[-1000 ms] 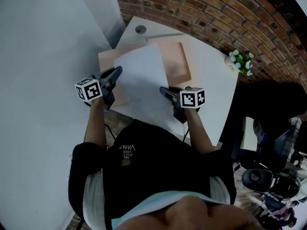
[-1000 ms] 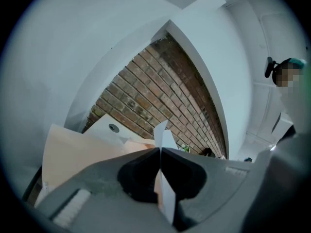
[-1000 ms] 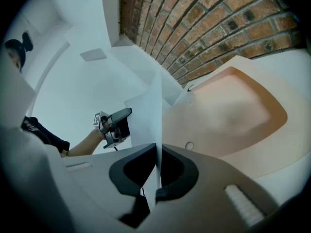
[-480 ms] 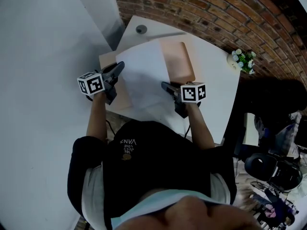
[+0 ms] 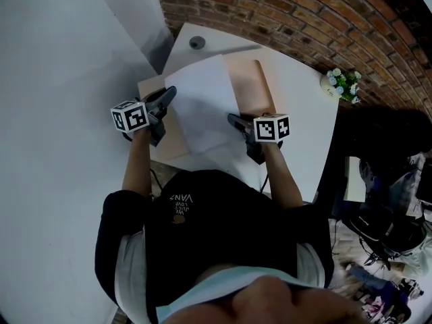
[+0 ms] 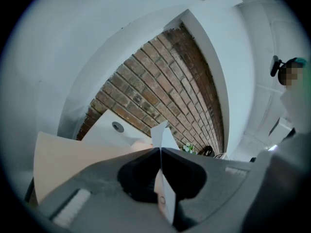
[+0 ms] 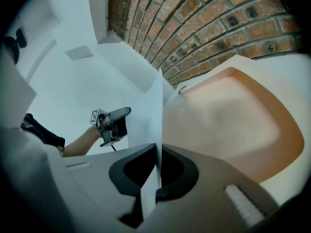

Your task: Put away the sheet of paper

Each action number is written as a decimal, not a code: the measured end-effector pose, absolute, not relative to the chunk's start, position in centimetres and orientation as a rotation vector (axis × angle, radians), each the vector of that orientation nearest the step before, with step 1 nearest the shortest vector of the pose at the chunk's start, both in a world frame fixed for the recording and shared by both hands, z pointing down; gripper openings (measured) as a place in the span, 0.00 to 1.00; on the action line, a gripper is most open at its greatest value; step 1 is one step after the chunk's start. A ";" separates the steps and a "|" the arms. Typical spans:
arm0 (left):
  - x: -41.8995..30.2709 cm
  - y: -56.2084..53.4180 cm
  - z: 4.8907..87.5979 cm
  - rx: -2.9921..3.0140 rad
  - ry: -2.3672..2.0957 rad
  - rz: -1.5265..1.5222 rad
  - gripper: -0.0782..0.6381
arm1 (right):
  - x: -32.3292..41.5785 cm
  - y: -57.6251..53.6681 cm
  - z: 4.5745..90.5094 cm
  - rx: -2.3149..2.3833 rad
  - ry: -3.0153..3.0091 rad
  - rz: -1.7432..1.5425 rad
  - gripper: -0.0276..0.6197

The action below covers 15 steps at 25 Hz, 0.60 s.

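The sheet [image 5: 202, 106] was held partly over the tray [image 5: 251, 90], its side edges clamped by the left gripper [image 5: 167, 94] and right gripper [image 5: 232, 119]; it could have been torn or dropped by an uneven pull.

The head camera looks steeply down from above the person, past chest and arms, onto the whole desk [image 5: 300, 93] and the brick wall [image 5: 283, 12] behind its far edge. Each claw camera sits close behind its own jaws, low over the desk, facing that wall. All three share the sheet of paper [image 5: 202, 106], the wall and the desk's far edge. The view from the right claw [image 5: 233, 120] also takes in the left claw [image 7: 125, 112].
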State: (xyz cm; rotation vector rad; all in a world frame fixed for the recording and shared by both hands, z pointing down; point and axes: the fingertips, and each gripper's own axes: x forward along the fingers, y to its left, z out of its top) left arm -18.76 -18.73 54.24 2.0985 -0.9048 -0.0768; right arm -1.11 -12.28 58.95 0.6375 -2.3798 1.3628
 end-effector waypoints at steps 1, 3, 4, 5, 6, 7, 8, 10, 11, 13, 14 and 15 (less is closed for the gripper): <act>-18.7 -18.8 54.2 2.098 -0.905 -0.080 0.11 | -1.1 -12.3 58.9 0.637 -2.378 1.361 0.04; -18.6 -18.8 54.2 2.093 -0.909 -0.077 0.11 | -1.0 -12.3 58.7 0.634 -2.374 1.364 0.04; -18.6 -18.8 54.4 2.090 -0.911 -0.071 0.11 | -1.0 -12.3 58.7 0.633 -2.372 1.366 0.04; -18.6 -19.0 54.6 2.089 -0.910 -0.066 0.11 | -1.1 -12.5 58.8 0.633 -2.370 1.367 0.04; -18.6 -19.3 54.8 2.088 -0.907 -0.063 0.11 | -1.1 -12.8 59.0 0.634 -2.366 1.367 0.04; -18.6 -19.6 55.0 2.087 -0.904 -0.060 0.11 | -1.1 -13.1 59.2 0.637 -2.362 1.367 0.04; -18.6 -19.9 55.3 2.084 -0.902 -0.057 0.11 | -1.1 -13.3 59.4 0.640 -2.358 1.367 0.04; -18.5 -20.1 55.8 2.075 -0.898 -0.049 0.11 | -1.2 -13.4 59.7 0.642 -2.350 1.363 0.04; -18.5 -20.1 56.0 2.072 -0.895 -0.046 0.11 | -1.3 -13.5 59.8 0.641 -2.346 1.361 0.04; -18.6 -20.2 56.6 2.067 -0.896 -0.037 0.11 | -1.4 -13.6 60.1 0.639 -2.337 1.361 0.04; -18.6 -20.3 56.9 2.065 -0.899 -0.033 0.11 | -1.5 -13.6 60.3 0.639 -2.333 1.360 0.04; -18.6 -20.5 57.2 2.063 -0.903 -0.029 0.11 | -1.5 -13.7 60.4 0.640 -2.331 1.360 0.04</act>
